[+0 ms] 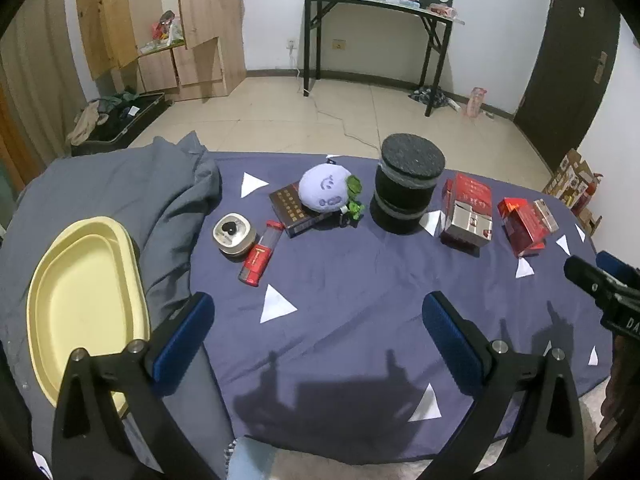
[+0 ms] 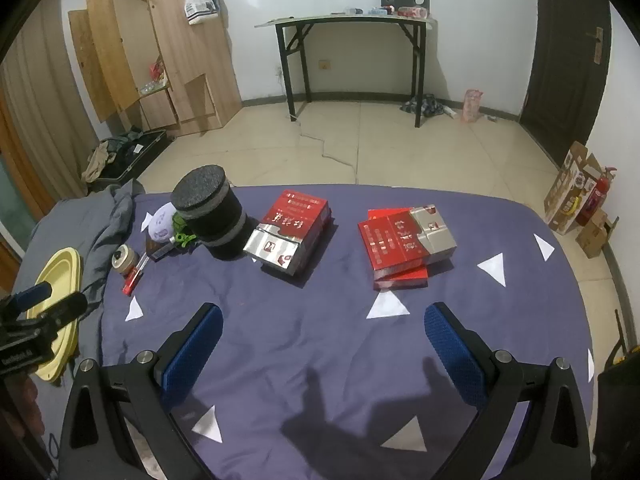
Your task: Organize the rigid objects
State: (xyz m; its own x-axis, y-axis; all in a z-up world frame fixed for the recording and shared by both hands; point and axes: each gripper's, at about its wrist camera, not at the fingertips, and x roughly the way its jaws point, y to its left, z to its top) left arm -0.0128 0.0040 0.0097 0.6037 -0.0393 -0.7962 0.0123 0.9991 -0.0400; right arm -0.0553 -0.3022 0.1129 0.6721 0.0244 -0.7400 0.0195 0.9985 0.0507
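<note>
On the purple cloth lie a round cream tin [image 1: 234,235], a slim red box [image 1: 261,254], a dark brown box [image 1: 296,210] with a lilac plush [image 1: 325,189] on it, a black foam cylinder [image 1: 408,189], a red-and-silver carton [image 1: 468,210] and stacked red cartons [image 1: 525,226]. A yellow tray [image 1: 80,300] rests at the left. My left gripper [image 1: 318,320] is open and empty above the cloth. My right gripper [image 2: 323,330] is open and empty, in front of the red-and-silver carton [image 2: 292,232] and the stacked red cartons [image 2: 404,240].
A grey blanket [image 1: 160,196] is bunched beside the tray. A small green toy [image 1: 354,204] lies by the plush. The right gripper's body [image 1: 608,292] shows at the left view's right edge. Beyond the cloth are tiled floor, a black-legged table [image 2: 352,24] and a wardrobe.
</note>
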